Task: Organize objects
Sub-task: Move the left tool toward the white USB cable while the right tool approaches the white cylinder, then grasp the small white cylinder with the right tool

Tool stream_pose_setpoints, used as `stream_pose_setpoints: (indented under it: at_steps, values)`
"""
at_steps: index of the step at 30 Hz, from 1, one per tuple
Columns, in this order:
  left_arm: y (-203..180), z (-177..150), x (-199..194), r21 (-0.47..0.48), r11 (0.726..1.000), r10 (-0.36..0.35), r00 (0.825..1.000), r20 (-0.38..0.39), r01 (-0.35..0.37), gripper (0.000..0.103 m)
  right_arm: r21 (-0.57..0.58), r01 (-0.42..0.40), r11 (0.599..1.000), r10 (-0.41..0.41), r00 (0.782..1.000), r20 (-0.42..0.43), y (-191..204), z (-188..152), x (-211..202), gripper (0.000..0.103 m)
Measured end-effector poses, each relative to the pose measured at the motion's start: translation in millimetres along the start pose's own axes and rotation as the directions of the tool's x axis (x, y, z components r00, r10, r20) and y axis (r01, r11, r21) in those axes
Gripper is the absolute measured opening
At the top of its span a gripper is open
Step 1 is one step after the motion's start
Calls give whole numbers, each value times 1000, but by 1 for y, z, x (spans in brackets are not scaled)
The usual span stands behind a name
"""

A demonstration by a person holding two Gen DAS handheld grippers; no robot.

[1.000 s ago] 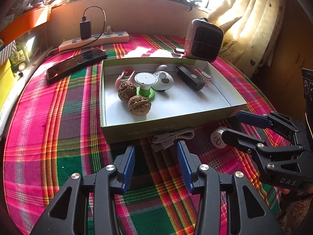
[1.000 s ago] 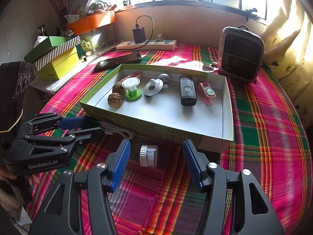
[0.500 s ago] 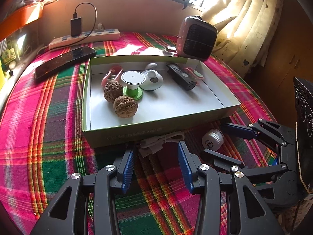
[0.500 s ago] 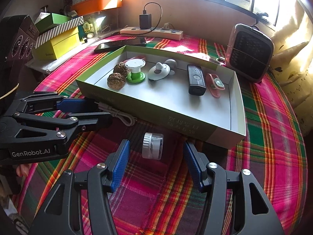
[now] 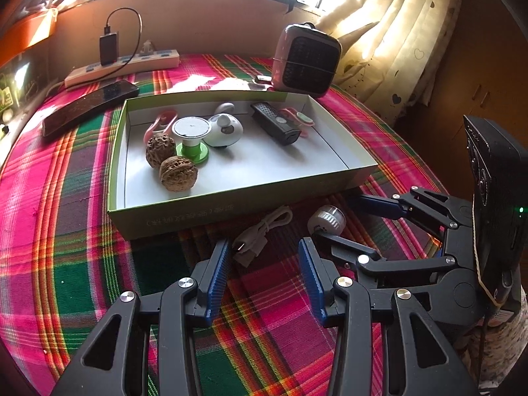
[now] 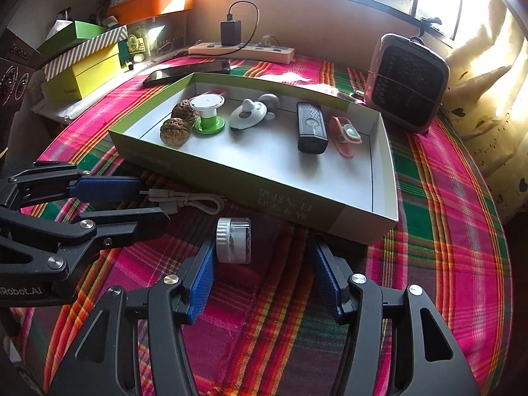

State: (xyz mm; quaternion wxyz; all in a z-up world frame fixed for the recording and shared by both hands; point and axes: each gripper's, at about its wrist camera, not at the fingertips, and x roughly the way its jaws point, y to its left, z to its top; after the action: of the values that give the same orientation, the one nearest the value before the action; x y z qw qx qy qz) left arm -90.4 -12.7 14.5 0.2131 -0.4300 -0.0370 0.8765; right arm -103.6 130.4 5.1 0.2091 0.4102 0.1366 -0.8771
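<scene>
A shallow green box (image 5: 231, 221) (image 6: 264, 194) on the plaid cloth holds two walnuts (image 5: 178, 173), a green-and-white spool (image 5: 191, 135), a white gadget, a black remote (image 5: 275, 125) and a pink strap. In front of the box lie a bundled white cable (image 5: 260, 231) (image 6: 188, 199) and a small clear jar with a silver lid (image 5: 326, 219) (image 6: 233, 240). My left gripper (image 5: 264, 250) (image 6: 153, 201) is open, its tips on either side of the cable's near end. My right gripper (image 6: 260, 247) (image 5: 333, 217) is closing around the jar, which rests against one pad while the other stands clear.
A small heater (image 5: 305, 59) stands behind the box at the right. A power strip with a charger (image 5: 125, 64) and a dark phone (image 5: 89, 109) lie at the back left. Stacked yellow and green boxes (image 6: 82, 62) sit off the table's left side. Curtains hang at the right.
Both grippers have moved in toward the box front. The jar now lies between the right fingers, which have narrowed. The left tips now flank the cable.
</scene>
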Motion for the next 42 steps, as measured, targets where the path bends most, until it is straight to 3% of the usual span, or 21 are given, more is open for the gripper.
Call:
stream_pose_setpoints:
  at_steps: [3,14,21,40,42]
  values:
    - [-4,-2,0,10,1000,-4,1000,-9,4,41,-4,-4,1000,4,1000,2,0,0,-1,45]
    - [-15,-5,1,31,999,-28,999,-20,28,41,5,-28,1000,28,1000,4,-7,-2,-2,35]
    - [-15,-3,6,45,999,7,1000,-28,-5,41,14,-38,999,38,999,4,-12,-4,-2,23]
    - [-23,5,21,99,985,147,989,-33,-143,41,20,-93,995,93,996,2,-25,-9,-6,23]
    - [-25,4,21,107,982,159,987,-33,-155,40,4,-86,996,86,996,2,-25,-8,-6,28]
